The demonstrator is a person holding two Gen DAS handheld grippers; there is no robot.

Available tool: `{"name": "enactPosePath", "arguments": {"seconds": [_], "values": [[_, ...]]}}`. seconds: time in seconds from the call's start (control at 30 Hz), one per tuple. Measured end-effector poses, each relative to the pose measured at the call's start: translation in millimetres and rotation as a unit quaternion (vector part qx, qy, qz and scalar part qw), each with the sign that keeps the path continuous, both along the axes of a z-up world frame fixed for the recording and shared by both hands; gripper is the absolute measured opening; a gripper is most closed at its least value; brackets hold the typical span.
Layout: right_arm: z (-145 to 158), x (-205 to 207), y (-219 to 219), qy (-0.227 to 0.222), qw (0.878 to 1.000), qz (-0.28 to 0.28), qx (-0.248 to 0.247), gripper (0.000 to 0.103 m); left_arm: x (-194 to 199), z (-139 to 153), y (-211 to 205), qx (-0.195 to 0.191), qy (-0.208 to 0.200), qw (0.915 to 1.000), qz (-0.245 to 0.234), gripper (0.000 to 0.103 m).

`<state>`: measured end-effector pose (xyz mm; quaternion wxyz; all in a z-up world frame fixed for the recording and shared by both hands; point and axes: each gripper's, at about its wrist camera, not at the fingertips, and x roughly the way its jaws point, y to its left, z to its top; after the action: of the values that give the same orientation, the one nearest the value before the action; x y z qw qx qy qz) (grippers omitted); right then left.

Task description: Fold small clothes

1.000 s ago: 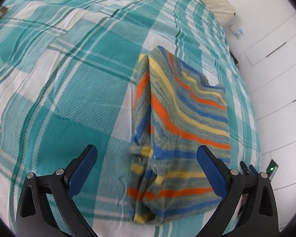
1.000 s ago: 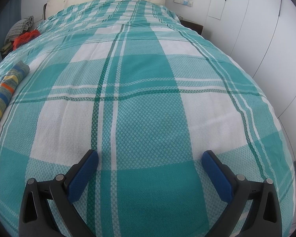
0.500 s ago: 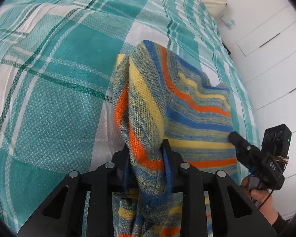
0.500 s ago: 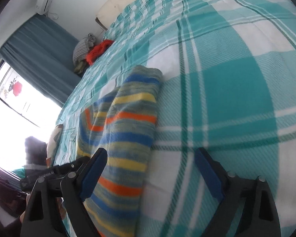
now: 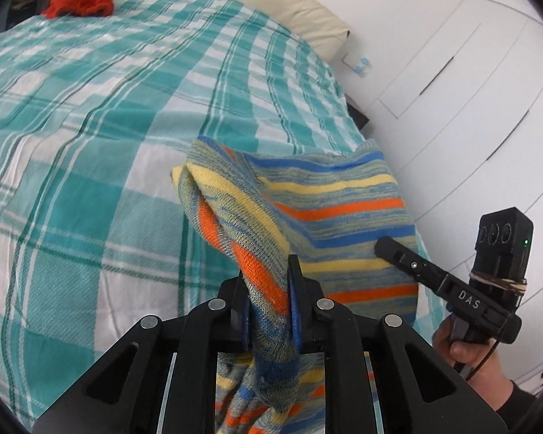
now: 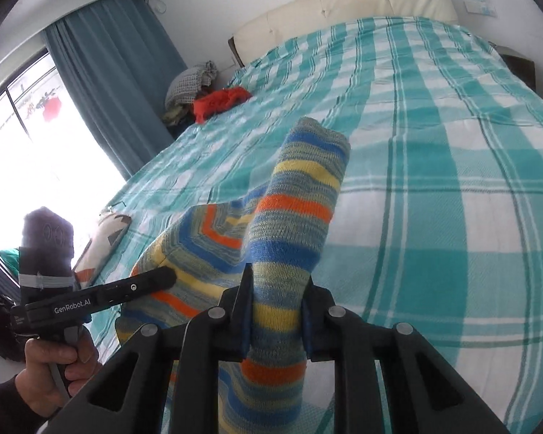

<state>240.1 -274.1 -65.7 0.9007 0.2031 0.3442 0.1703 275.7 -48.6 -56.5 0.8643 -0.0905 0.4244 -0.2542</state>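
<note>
A knitted garment (image 5: 344,195) striped in blue, yellow, orange and grey lies folded on the teal plaid bedspread (image 5: 90,181). Its near edge is raised off the bed. My left gripper (image 5: 268,271) pinches the left near corner, its jaws still closing with the knit bunched between the blue pads. In the right wrist view my right gripper (image 6: 277,285) grips the other corner of the garment (image 6: 300,188), its jaws closing too, and the cloth rises in a fold ahead of it. Each view shows the other gripper (image 5: 383,244) (image 6: 166,275) reaching onto the cloth from the side.
A red cloth (image 6: 219,103) and a grey bundle (image 6: 190,83) lie at the far left of the bed by the cream headboard (image 6: 344,11). White wardrobe doors (image 5: 470,90) stand to the right, a blue curtain (image 6: 116,83) and window to the left. A person's hand (image 5: 467,354) holds each gripper.
Both grippers went from wide open to pinched on the garment's near edge and raised it. The right gripper swung left from bare bedspread onto the garment.
</note>
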Motion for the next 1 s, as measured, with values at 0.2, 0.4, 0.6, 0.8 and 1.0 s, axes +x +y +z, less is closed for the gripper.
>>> {"name": "enactPosePath", "arguments": {"seconds": [0.2,0.4,0.6,0.8,1.0], "values": [[-25.2,8.3,-61.2,0.107,0.983,-0.103,-0.103,0.086,-11.1,-51.4,-26.4,0.202,0.018,0.978,0.049,0.053],[-9.9,-91.2,-69.5,0.107,0.969,-0.107,-0.195,0.092,-115.4,-19.4,-37.3,0.277,-0.081,0.9557,0.056,0.099],[29.4,-175.6,-49.3,0.112,0.97,-0.111,-0.186,0.093,-180.0,43.6,-55.2,0.292,-0.085,0.9497,0.077,0.1],[78.6,-238.9,-27.1,0.084,0.973,-0.106,-0.187,0.094,-236.0,78.7,-62.8,0.317,-0.074,0.9427,0.072,0.1],[106.2,-290.4,-5.8,0.074,0.969,-0.093,-0.218,0.097,-284.0,91.6,-59.0,0.299,-0.072,0.9471,0.09,0.1]]}}
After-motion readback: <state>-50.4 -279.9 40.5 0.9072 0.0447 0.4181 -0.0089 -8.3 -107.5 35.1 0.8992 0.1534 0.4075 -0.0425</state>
